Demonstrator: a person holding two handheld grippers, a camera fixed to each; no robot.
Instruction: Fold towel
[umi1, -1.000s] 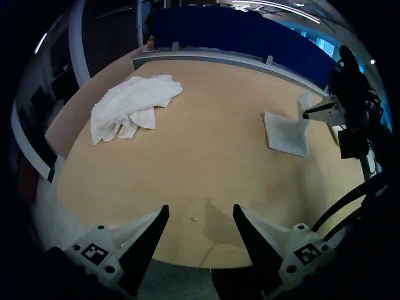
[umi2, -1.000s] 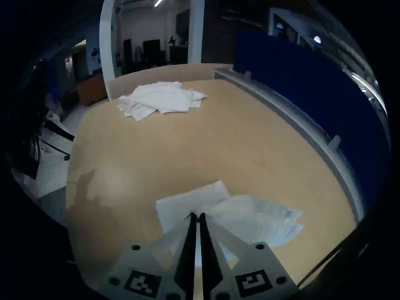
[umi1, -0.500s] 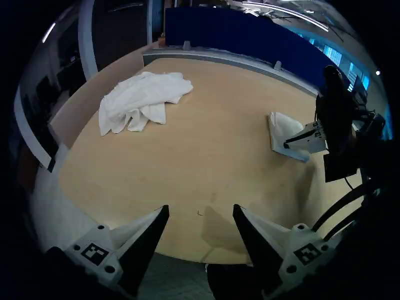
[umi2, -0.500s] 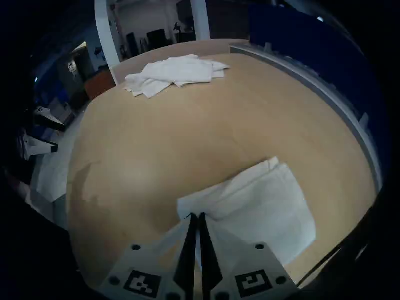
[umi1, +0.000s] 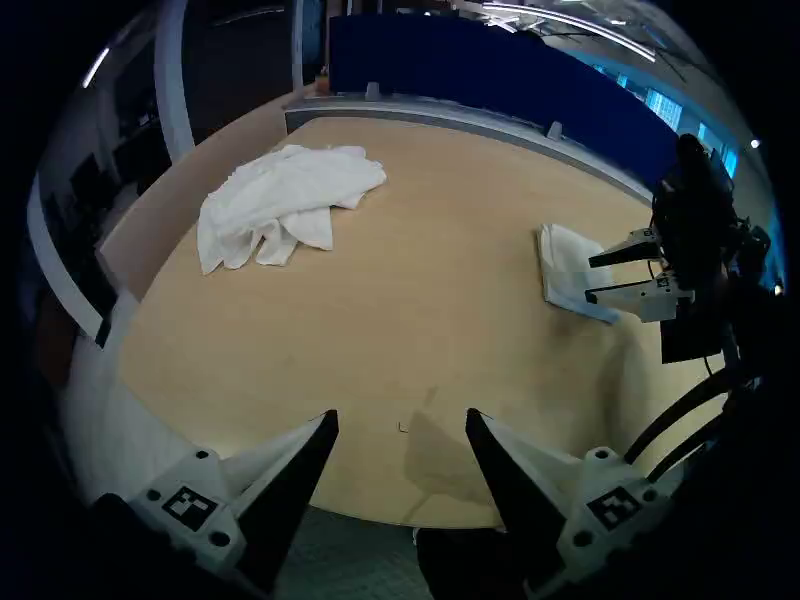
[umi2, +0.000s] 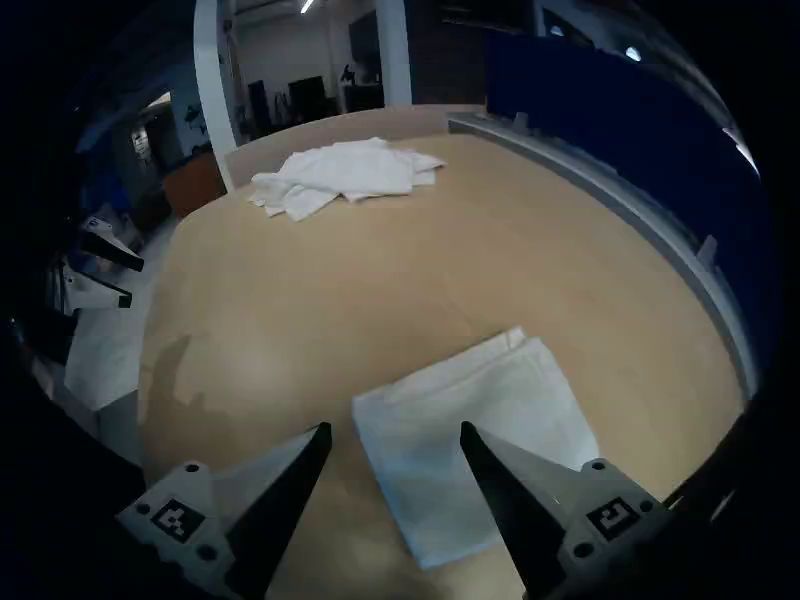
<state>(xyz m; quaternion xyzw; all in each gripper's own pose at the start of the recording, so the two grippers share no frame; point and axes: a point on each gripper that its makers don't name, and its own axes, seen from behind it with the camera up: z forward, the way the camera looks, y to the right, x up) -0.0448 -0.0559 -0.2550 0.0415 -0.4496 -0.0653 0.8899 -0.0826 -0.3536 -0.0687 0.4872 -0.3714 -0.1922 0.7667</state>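
The folded towel (umi2: 470, 430) is looking done. The right claw (umi2: 395, 430) and left claw (umi1: 400, 418) are hanging wide open, holding nothing. Next is probably reaching for the far crumpled towel (umi2: 340, 170).

A smooth, pale wood-grain tabletop (umi1: 420, 300) with a soft sheen carries a folded towel (umi2: 480, 440) of matt white cloth and a rumpled heap (umi1: 280, 195) of the same soft cloth. The left gripper (umi1: 400, 412) and right gripper (umi2: 395, 425) have white moulded-plastic bodies and matt black fingers.
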